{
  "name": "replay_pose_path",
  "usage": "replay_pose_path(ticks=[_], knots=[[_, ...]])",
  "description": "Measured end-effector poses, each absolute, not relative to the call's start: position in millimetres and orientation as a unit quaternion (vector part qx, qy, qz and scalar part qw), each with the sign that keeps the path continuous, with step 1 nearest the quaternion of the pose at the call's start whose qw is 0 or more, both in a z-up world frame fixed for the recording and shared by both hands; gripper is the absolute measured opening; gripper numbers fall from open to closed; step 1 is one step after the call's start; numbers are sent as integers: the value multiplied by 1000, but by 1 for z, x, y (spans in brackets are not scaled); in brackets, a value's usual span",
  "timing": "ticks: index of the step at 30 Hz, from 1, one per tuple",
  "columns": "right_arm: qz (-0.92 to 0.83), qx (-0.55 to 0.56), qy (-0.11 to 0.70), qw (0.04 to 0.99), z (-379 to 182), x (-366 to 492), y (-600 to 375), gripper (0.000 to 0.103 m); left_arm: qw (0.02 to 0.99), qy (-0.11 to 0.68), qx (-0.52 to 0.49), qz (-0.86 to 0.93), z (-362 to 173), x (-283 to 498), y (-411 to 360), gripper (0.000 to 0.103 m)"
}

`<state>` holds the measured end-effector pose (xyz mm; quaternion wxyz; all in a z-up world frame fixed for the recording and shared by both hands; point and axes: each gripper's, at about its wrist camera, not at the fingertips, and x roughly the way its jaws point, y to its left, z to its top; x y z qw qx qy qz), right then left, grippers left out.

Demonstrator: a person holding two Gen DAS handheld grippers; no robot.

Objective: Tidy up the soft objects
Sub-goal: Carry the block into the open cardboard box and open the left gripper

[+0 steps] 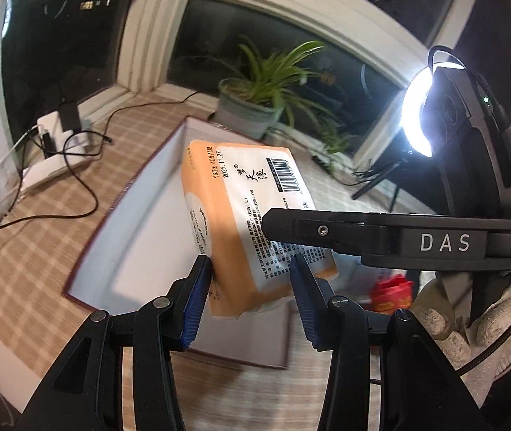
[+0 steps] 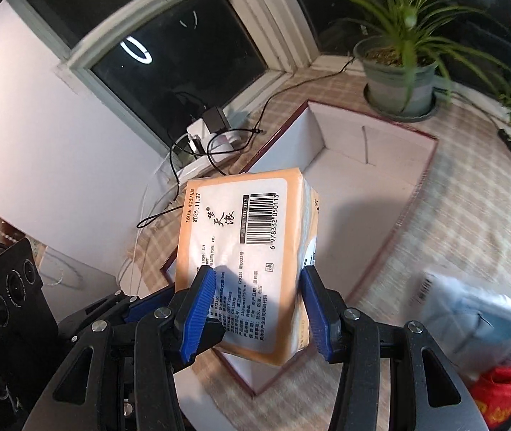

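left claw (image 1: 250, 287) and right claw (image 2: 257, 301) — both gripping 1 orange tissue pack (image 2: 241, 255) | hovering over 1 open box (image 2: 381, 165) | 1 blue pack (image 2: 478, 323) lying on desk (image 2: 471, 194)

At upper right of the right wrist view we see a potted plant (image 2: 401, 75), with a charger (image 2: 216, 119) and black cables (image 2: 198, 160) at centre left

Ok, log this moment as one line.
left gripper: shut on tissue pack | right gripper: shut on tissue pack | pack: held above open box | blue pack: on table
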<state>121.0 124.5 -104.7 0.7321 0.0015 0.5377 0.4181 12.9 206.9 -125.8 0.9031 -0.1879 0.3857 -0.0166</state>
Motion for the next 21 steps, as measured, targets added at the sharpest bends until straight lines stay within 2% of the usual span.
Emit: replay_pose_path(ticks=[10,21], knots=[[402,-4,578,710,-149,146,160,46,882,434,-184,-6,-157,40,238,44],[392,-10,591,705,-164,157,172,46,871,462,-167,-5,-170,54,246,44]])
